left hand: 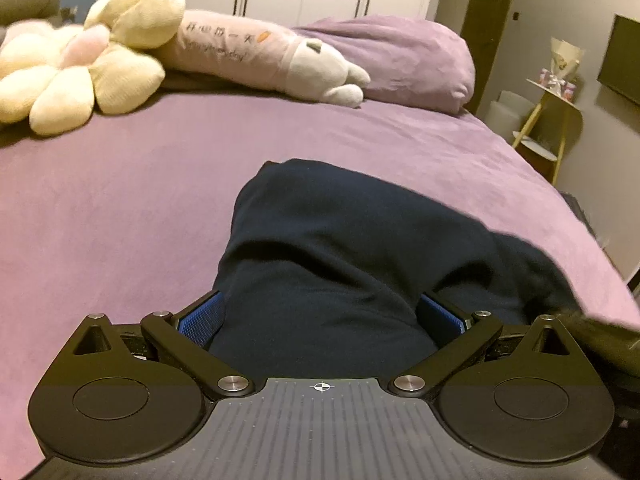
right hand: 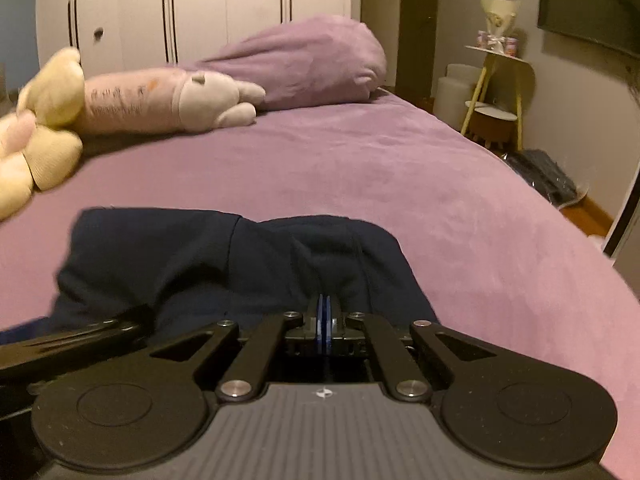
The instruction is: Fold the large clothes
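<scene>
Right at the bottom of the left wrist view, the left gripper (left hand: pixel 320 316) stands wide, its blue pads (left hand: pixel 200 322) splayed to either side of a thick bunch of the navy garment (left hand: pixel 320 248). The cloth fills the gap between the fingers, but nothing is pinched; my read is that it is set to bite down on a fat fold, or has only just let one go.

Over on the right wrist view, lower centre, the right gripper (right hand: pixel 323 320) is drawn tight, pads pressed face to face. A ridge of the navy garment (right hand: pixel 224 256) runs straight up to the tips, so it likely has a thin edge of fabric nipped there, though the dark cloth hides the seam and I can't be sure. Low at the left of this frame, a black link of the other gripper pokes in; the two are working close together on the same bundle.

The garment itself sits mid-frame in both views, humped and partly doubled over on the purple bed (right hand: pixel 440 184), edges still loose rather than squared.

Beyond it, open bedsheet gives room to lay the fold flat. Toward the upper left, a cream plush toy (left hand: pixel 100 60) and a long pink plush (left hand: pixel 256 48) lie well clear, with a purple pillow (left hand: pixel 400 56) behind them, near the white wardrobe (right hand: pixel 200 0).
</scene>
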The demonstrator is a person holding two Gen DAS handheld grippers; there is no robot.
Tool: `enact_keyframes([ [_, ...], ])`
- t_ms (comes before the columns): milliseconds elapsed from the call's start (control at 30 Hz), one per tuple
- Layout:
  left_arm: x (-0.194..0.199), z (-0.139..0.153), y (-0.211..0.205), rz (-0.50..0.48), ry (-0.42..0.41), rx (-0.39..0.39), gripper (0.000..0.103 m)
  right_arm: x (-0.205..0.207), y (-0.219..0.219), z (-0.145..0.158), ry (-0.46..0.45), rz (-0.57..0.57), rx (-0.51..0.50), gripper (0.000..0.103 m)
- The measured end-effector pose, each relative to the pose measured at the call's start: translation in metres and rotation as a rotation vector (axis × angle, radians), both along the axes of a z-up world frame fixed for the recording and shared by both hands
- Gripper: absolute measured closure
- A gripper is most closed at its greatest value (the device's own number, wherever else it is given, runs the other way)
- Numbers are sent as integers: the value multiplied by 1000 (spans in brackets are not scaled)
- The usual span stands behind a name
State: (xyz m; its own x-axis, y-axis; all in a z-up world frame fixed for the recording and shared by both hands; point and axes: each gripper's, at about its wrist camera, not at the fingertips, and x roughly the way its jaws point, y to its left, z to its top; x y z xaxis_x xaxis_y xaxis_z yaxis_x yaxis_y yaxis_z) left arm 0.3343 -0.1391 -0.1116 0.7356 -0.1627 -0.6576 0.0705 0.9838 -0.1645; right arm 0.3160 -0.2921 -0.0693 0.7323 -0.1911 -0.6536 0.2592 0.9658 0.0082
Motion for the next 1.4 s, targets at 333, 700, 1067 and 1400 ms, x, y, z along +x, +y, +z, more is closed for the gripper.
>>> enact_keyframes([
  [333,20,-23,-11,1,-24,31,0,-3,-25,-37,-92,-7,95,103],
  [700,-13,12,55,-114,65,-156,0,-37,-46,1,-89,55,309,83],
  [1067,-37,-25,126,-222,246,-527,0,-105,-155,-32,101,33,878,34],
  [1400,-22,-36,111,-223,270,-595,9,-91,-152,-66,96,89,987,43],
])
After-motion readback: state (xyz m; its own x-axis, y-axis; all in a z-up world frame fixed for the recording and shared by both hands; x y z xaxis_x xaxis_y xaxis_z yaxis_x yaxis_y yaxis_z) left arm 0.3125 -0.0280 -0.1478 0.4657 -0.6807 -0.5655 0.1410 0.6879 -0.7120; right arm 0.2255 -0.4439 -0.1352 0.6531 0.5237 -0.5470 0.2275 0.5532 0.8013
